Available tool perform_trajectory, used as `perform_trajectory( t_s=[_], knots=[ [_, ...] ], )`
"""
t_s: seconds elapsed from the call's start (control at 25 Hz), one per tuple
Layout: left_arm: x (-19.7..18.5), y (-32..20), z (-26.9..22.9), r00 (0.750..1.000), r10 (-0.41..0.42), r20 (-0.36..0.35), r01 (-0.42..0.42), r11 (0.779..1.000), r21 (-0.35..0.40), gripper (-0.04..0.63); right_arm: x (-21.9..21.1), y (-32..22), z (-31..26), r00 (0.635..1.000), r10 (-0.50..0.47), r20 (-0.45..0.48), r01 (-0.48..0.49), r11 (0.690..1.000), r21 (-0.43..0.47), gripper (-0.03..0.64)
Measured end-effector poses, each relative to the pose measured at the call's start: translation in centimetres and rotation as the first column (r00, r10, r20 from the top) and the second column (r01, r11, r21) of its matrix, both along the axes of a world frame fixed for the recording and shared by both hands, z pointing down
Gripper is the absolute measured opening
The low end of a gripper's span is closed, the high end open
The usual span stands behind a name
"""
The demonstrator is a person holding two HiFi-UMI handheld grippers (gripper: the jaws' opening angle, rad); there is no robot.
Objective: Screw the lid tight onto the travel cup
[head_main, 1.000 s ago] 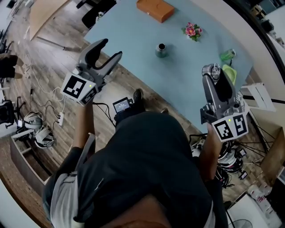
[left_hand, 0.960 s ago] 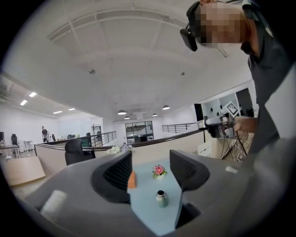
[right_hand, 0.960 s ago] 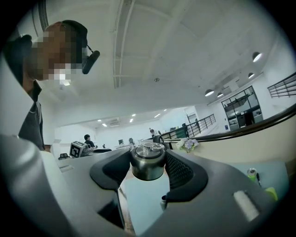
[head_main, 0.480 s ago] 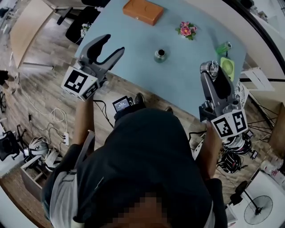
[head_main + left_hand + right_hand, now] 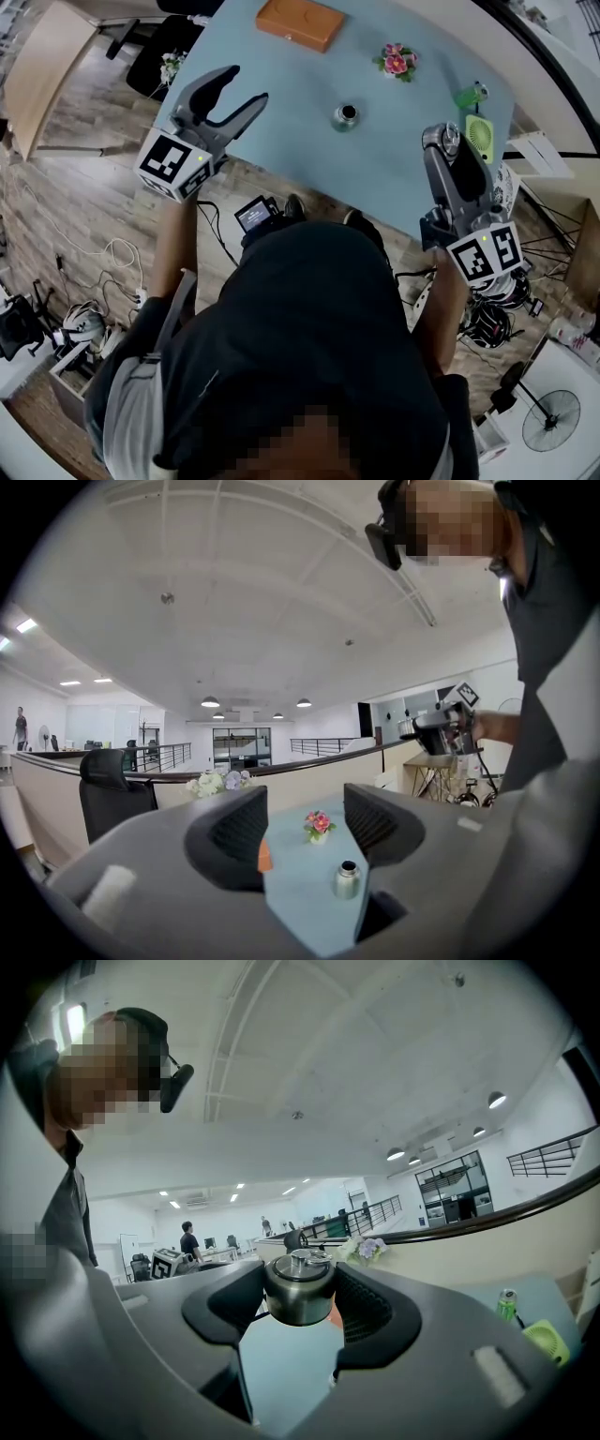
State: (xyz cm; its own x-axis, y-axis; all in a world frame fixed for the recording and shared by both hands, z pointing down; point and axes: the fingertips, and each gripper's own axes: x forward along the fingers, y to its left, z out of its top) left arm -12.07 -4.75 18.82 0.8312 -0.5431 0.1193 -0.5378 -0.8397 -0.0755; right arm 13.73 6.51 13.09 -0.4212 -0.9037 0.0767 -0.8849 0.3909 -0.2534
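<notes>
The steel travel cup [image 5: 347, 116] stands upright and without a lid in the middle of the light blue table [image 5: 300, 84]; the left gripper view shows the cup [image 5: 348, 878] low between that gripper's jaws, far off. My left gripper [image 5: 246, 84] hovers over the table's near left edge, its jaws apart with nothing between them. My right gripper [image 5: 448, 146] is held at the table's near right edge, shut on the steel lid [image 5: 298, 1288]. The lid [image 5: 454, 141] sits between the fingertips, well apart from the cup.
An orange box [image 5: 300, 22] lies at the table's far side, with a small pot of pink flowers [image 5: 396, 61] to its right. A green can [image 5: 472, 95] and a green fan-like object [image 5: 481, 141] sit near the right gripper. Cables and gear litter the wooden floor [image 5: 56, 309].
My left gripper has moved forward and right, from beside the table to over its near left edge. The right gripper keeps its hold on the lid and has barely shifted.
</notes>
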Motion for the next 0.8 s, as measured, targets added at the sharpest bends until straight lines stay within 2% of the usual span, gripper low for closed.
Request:
perform_trajectory(
  t_s=[0.32,0.8],
  knots=[
    [1.4,-0.6,1.9,0.999,0.034,0.007,-0.034,0.999,-0.026,0.307,-0.3,-2.5,2.0,0.999,-0.048,0.008,0.048,0.998,-0.043,0.239],
    [3.8,-1.0,4.4,0.999,0.021,0.039,-0.018,0.998,-0.06,0.307,-1.9,-7.9,6.4,0.978,-0.208,0.027,0.209,0.972,-0.108,0.238]
  ],
)
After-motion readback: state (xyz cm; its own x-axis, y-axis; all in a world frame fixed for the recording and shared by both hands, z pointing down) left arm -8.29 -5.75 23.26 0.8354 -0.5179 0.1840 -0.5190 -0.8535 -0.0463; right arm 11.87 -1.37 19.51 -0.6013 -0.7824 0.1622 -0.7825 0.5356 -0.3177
